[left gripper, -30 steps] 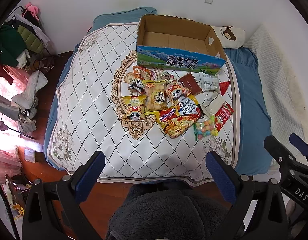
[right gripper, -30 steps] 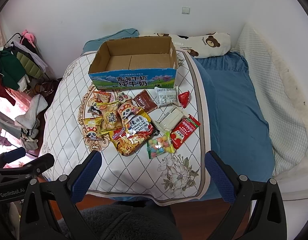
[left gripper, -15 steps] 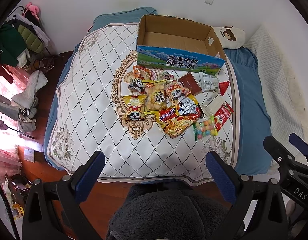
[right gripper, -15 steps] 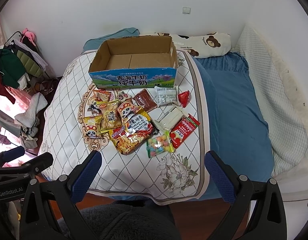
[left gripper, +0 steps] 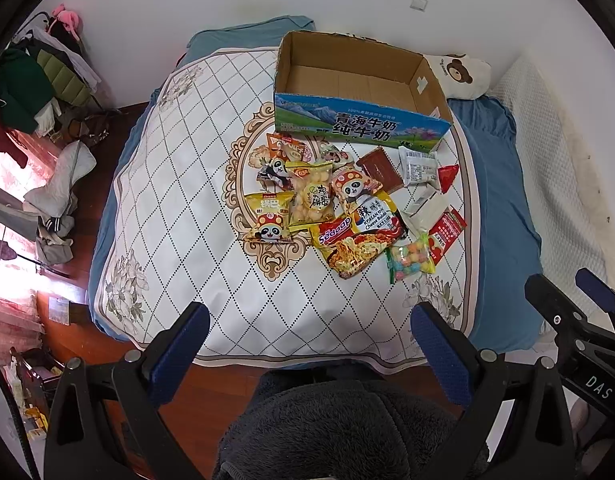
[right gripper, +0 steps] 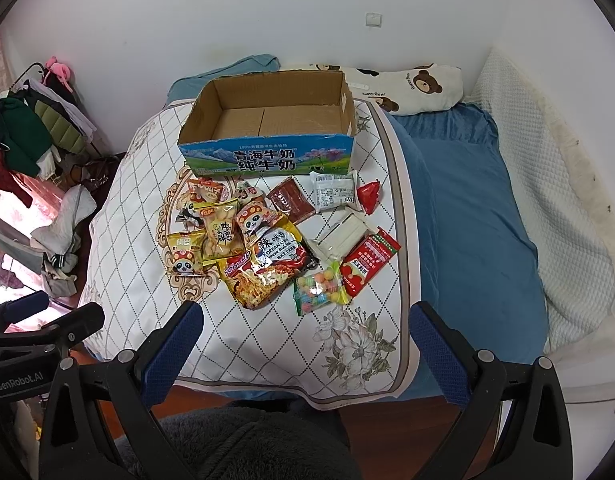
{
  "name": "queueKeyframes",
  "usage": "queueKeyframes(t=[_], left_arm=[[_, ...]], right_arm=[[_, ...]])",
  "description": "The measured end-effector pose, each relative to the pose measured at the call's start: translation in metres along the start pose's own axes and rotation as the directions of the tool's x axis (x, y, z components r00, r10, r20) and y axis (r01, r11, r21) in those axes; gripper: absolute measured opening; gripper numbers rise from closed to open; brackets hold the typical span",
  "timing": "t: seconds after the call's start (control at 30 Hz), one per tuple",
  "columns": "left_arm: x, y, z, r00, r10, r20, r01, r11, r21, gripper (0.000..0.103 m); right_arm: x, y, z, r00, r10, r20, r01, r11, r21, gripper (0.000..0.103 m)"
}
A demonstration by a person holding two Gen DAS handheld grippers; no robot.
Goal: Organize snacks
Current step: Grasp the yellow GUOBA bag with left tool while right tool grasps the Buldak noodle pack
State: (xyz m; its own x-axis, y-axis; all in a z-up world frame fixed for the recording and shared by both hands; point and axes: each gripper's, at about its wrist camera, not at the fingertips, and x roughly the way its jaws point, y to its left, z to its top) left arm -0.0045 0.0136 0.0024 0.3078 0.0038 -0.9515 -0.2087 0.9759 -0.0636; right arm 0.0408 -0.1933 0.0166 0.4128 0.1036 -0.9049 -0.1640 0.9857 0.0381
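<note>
Several snack packets (left gripper: 339,208) (right gripper: 267,240) lie heaped on a white quilted cover (left gripper: 179,200) (right gripper: 139,272) on the bed. Among them are a noodle pack (left gripper: 353,246) (right gripper: 259,280), a bag of coloured candy (left gripper: 409,260) (right gripper: 319,286) and a red packet (left gripper: 447,232) (right gripper: 369,260). Behind the heap stands an empty cardboard milk box (left gripper: 359,124) (right gripper: 267,160), open at the top. My left gripper (left gripper: 311,354) and right gripper (right gripper: 305,348) hang open over the near edge of the bed, well short of the snacks, holding nothing.
A bear-print pillow (right gripper: 411,84) lies behind the box on a blue sheet (right gripper: 467,208). Clothes hang and lie piled on the floor at the left (left gripper: 39,92). A person's dark fleece lap (left gripper: 339,432) fills the bottom of both views. A wall rises behind the bed.
Both views have shifted very slightly; the snacks and the box have not moved, and both grippers remain open.
</note>
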Motion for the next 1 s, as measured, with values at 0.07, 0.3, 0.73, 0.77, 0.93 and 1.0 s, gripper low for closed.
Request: queueKeyframes(t=[0.07, 0.3, 0.73, 0.77, 0.93, 1.0], left_arm=[[0.0, 0.0, -0.001, 1.0, 0.0, 0.0, 0.0, 1.0, 0.0, 0.103], [0.003, 0.001, 0.002, 1.0, 0.005, -0.006, -0.005, 1.0, -0.01, 0.103], [0.105, 0.014, 0.048, 0.967, 0.234, 0.097, -0.251, 0.939, 0.237, 0.103], [0.125, 0.016, 0.053, 0.958, 0.274, 0.084, -0.286, 0.918, 0.275, 0.103], [0.195, 0.04, 0.081, 0.957, 0.286, -0.047, -0.258, 0.914, 0.312, 0.103], [0.217, 0.049, 0.093, 0.957, 0.274, -0.09, -0.241, 0.931, 0.274, 0.103]], right_arm=[[0.001, 0.0, 0.0, 1.0, 0.001, -0.002, -0.001, 1.0, 0.002, 0.103], [0.015, -0.004, 0.002, 0.999, 0.021, -0.029, -0.02, 0.999, 0.034, 0.103], [0.184, -0.005, 0.017, 0.958, 0.197, -0.211, -0.13, 0.947, 0.294, 0.103], [0.209, -0.003, 0.017, 0.95, 0.207, -0.235, -0.125, 0.939, 0.321, 0.103], [0.288, 0.015, 0.022, 0.932, 0.208, -0.298, -0.087, 0.923, 0.374, 0.103], [0.318, 0.022, 0.024, 0.922, 0.226, -0.315, -0.076, 0.902, 0.425, 0.103]])
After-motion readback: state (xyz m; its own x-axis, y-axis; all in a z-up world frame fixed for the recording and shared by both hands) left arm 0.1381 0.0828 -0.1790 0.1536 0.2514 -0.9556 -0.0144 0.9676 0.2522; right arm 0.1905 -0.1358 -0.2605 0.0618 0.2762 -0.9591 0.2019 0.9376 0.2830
